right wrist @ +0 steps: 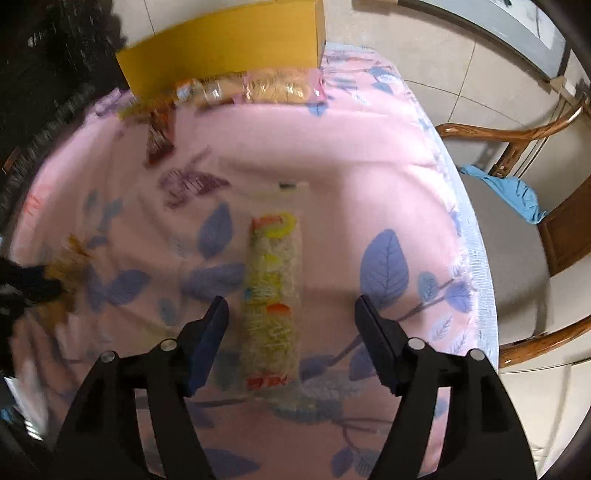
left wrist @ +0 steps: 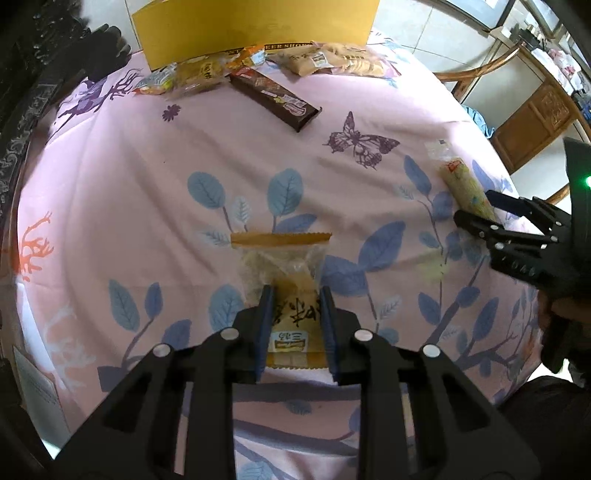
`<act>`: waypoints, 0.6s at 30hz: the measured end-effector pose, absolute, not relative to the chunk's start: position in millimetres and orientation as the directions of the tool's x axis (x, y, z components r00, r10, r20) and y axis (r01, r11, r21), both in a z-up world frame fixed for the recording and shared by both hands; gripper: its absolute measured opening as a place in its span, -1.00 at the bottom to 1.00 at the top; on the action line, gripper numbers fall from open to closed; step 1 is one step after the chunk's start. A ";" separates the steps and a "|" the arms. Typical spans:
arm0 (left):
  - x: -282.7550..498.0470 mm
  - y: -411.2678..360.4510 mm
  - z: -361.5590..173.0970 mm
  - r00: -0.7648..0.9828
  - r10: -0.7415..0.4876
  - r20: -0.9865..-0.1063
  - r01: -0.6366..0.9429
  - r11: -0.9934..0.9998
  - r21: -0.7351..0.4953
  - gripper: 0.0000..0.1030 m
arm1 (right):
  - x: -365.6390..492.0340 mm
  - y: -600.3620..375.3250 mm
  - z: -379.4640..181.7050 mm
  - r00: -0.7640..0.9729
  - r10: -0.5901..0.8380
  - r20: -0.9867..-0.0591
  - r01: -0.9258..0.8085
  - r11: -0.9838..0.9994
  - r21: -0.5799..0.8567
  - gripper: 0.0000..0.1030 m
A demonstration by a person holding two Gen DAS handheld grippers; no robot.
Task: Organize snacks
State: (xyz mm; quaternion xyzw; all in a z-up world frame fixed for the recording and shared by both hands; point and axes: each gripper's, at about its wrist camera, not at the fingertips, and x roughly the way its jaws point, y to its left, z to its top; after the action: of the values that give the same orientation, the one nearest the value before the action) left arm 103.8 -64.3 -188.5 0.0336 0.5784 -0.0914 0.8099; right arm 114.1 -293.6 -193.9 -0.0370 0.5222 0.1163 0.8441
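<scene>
Left gripper point(left wrist: 296, 312) pinches one tan snack packet point(left wrist: 282, 273); right gripper point(right wrist: 291, 321) gapes wide around one noodle-like roll point(right wrist: 272, 295).
Only the left view shows the brown bar point(left wrist: 275, 99) at 12 o'clock; perhaps four packets beside the yellow box point(left wrist: 255, 29).

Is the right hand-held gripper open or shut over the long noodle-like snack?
Open. The right hand-held gripper has both fingers spread wide either side of the long clear-wrapped yellow noodle snack, touching neither side.
</scene>
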 end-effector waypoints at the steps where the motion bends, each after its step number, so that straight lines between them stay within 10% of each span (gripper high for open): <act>1: 104.3 -63.9 -188.4 0.314 -0.111 -0.943 0.182 0.982 -0.055 -0.50 | 113.1 -290.6 -195.7 0.442 0.145 -0.885 -0.249 0.968 0.034 0.33; 4: 103.2 -64.6 -187.8 0.311 -0.129 -0.942 0.201 0.977 -0.068 -0.52 | 114.4 -294.8 -191.0 0.443 0.169 -0.881 -0.236 0.969 0.067 -0.45; 18: 103.8 -61.2 -162.3 0.340 -0.181 -0.923 0.207 0.972 -0.115 -0.66 | 104.4 -294.5 -126.8 0.541 0.198 -0.817 -0.212 0.973 0.095 -0.45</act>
State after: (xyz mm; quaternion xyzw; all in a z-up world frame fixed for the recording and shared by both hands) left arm 103.8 -61.2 -162.3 0.0113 0.5620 -0.1185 0.8186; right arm 104.4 -294.5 -126.8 -0.0075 0.4647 0.1166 0.8778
